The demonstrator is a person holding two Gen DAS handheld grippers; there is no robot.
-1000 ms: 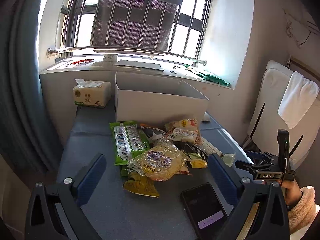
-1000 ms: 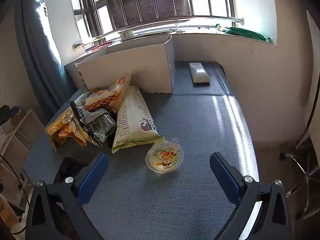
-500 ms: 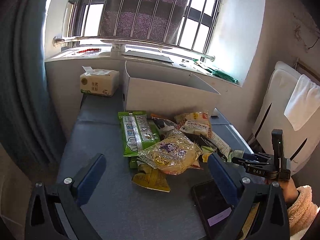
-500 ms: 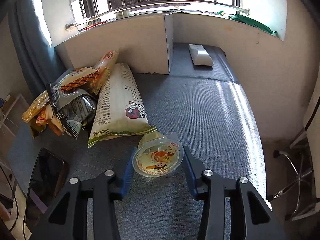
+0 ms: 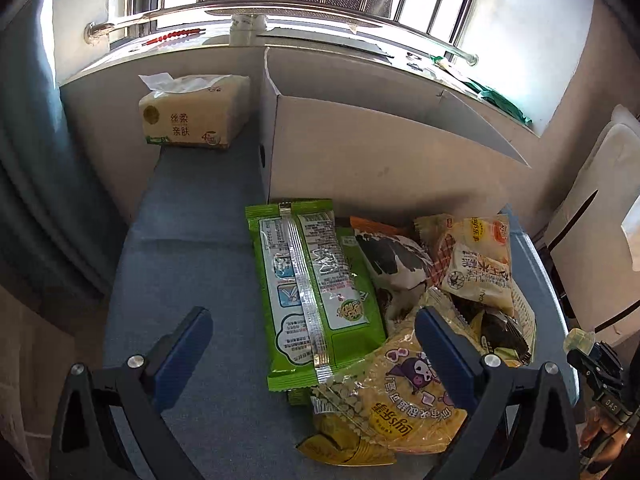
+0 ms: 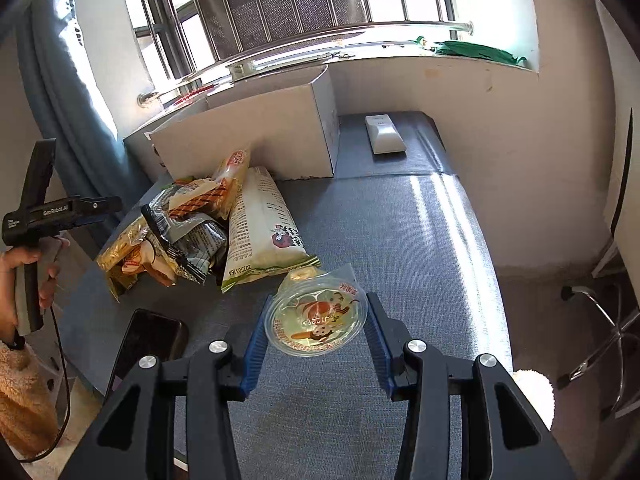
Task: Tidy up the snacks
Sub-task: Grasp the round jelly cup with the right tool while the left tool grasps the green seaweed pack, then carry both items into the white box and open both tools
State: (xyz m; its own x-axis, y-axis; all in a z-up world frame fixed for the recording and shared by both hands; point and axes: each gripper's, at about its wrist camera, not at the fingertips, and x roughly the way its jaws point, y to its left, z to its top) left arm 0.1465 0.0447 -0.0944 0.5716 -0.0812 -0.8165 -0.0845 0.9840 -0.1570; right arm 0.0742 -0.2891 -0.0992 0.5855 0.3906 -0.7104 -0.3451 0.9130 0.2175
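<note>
Right gripper (image 6: 316,330) fingers clamp the jelly cup (image 6: 316,322); left gripper (image 5: 312,354) fingers apart, bases cut off

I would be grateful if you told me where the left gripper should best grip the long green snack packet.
Probably across the green snack packet at its near short end, coming from above: it lies flat on top with that end free, and the open left gripper already straddles it.

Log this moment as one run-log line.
right gripper: shut on jelly cup | left gripper: open over green packet | white box: behind pile
</note>
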